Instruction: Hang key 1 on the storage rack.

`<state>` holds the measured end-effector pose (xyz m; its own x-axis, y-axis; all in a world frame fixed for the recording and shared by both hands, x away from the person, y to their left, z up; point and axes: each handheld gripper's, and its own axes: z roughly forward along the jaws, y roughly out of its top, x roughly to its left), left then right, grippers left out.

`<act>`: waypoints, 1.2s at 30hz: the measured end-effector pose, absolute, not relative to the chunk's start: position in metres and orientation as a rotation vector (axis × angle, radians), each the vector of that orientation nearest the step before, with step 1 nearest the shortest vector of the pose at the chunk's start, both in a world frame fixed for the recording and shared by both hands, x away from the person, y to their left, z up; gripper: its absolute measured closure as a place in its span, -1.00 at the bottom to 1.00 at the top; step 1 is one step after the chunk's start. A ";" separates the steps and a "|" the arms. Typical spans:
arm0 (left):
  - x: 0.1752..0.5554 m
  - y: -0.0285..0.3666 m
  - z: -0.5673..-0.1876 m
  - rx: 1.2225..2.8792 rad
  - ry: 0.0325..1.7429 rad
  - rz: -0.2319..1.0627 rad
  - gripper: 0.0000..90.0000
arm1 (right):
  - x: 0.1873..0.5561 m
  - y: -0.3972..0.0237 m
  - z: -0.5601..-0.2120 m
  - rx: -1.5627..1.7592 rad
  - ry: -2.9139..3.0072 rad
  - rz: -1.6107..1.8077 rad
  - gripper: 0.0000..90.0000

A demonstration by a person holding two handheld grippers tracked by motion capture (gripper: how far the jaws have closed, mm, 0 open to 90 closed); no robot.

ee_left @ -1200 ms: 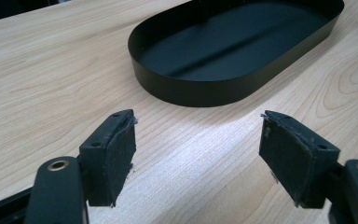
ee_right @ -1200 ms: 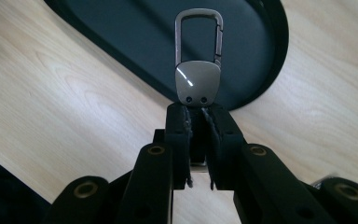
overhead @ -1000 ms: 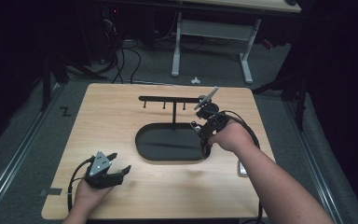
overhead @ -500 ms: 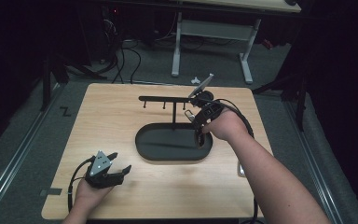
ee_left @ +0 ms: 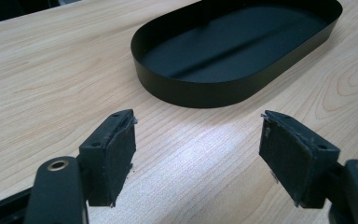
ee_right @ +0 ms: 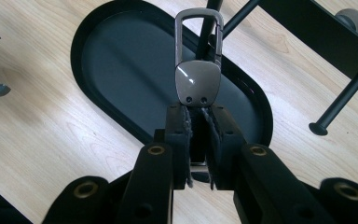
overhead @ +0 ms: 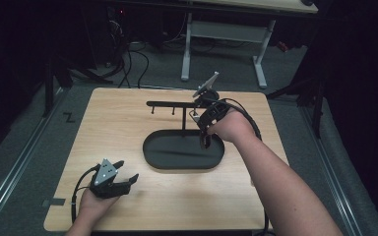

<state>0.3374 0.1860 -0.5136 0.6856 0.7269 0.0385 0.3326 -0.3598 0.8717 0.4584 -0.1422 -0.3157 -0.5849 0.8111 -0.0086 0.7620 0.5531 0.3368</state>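
The right gripper, arm stretched over the tray, pinches a metal clip beside the rack. The left gripper rests spread near-left on the counter.

I am working at a light wooden table; grey floor, cables and a white-legged desk are lying in gloom beyond.

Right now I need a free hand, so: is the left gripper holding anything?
No, the left gripper stands open over bare table, with nothing between its pads, short of the black tray.
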 end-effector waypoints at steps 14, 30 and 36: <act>0.337 0.185 -0.514 1.961 0.821 0.528 -0.39 | 0.466 -0.141 -0.326 1.347 2.615 0.428 0.79; 0.337 0.185 -0.515 1.964 0.820 0.522 -0.40 | 0.473 -0.144 -0.341 1.399 2.582 0.456 0.79; 0.338 0.185 -0.515 1.970 0.818 0.517 -0.40 | 0.476 -0.143 -0.342 1.413 2.577 0.455 0.78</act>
